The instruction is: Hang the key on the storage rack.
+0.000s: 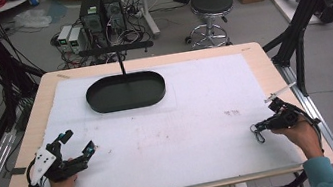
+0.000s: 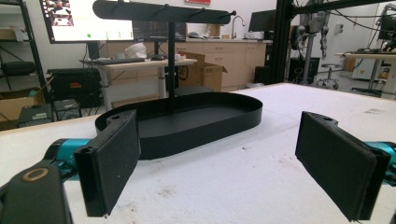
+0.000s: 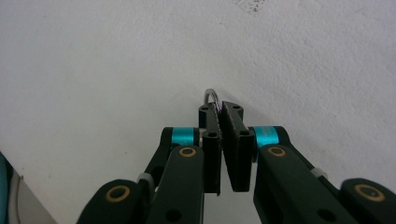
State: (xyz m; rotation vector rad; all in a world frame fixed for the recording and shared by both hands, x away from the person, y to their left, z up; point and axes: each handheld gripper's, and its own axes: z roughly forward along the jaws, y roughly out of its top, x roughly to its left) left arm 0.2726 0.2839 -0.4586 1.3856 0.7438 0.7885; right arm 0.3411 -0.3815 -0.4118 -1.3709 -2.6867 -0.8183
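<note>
A small metal ring (image 3: 210, 95) pokes out past the tips of my right gripper (image 3: 220, 111), whose black pads are pressed together on it just above the white mat. In the high view the right gripper (image 1: 262, 127) sits at the mat's right edge, pointing left, with the ring (image 1: 258, 135) at its tip. My left gripper (image 1: 76, 142) rests at the front left of the mat, jaws wide open and nothing between them. In the left gripper view the left gripper (image 2: 224, 158) faces a black oval tray (image 2: 211, 129) with a T-bar stand (image 2: 163, 11).
The black oval tray (image 1: 105, 104) stands at the back of the white mat (image 1: 199, 118), with its upright post and crossbar (image 1: 116, 48). A thin white stick (image 1: 278, 92) lies near the table's right edge. Dark frame posts (image 1: 303, 11) rise to the right.
</note>
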